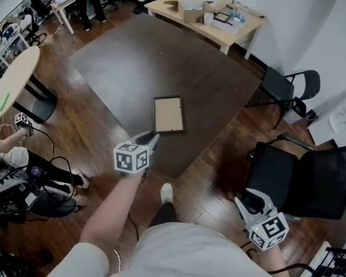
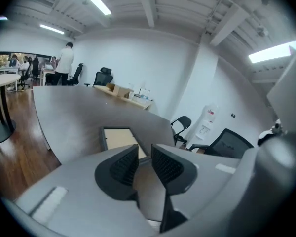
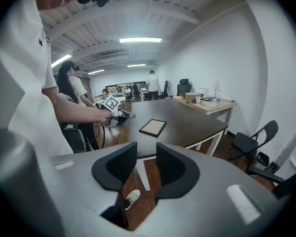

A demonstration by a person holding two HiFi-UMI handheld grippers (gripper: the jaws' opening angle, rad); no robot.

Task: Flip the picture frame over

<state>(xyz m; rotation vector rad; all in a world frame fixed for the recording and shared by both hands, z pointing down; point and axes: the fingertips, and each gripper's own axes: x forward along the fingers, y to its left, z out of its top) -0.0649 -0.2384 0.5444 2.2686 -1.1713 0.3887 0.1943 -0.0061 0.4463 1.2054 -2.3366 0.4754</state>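
Note:
The picture frame (image 1: 168, 115) lies flat on the dark table (image 1: 132, 68) near its front edge, a dark border around a tan panel facing up. My left gripper (image 1: 151, 138) hovers at the table's near edge, just short of the frame's near left corner and not touching it. In the left gripper view its jaws (image 2: 144, 164) stand a narrow gap apart with nothing between them, and the frame (image 2: 119, 137) lies just beyond. My right gripper (image 1: 245, 202) hangs low off the table at my right side; its jaws (image 3: 146, 169) are almost together and empty. The frame (image 3: 153, 127) also shows far off in the right gripper view.
A black office chair (image 1: 297, 180) stands beside my right gripper and a folding chair (image 1: 288, 88) by the table's right corner. A light wooden desk (image 1: 219, 33) with boxes sits behind. At left are a round table (image 1: 14, 77), cables and a seated person (image 1: 11, 154).

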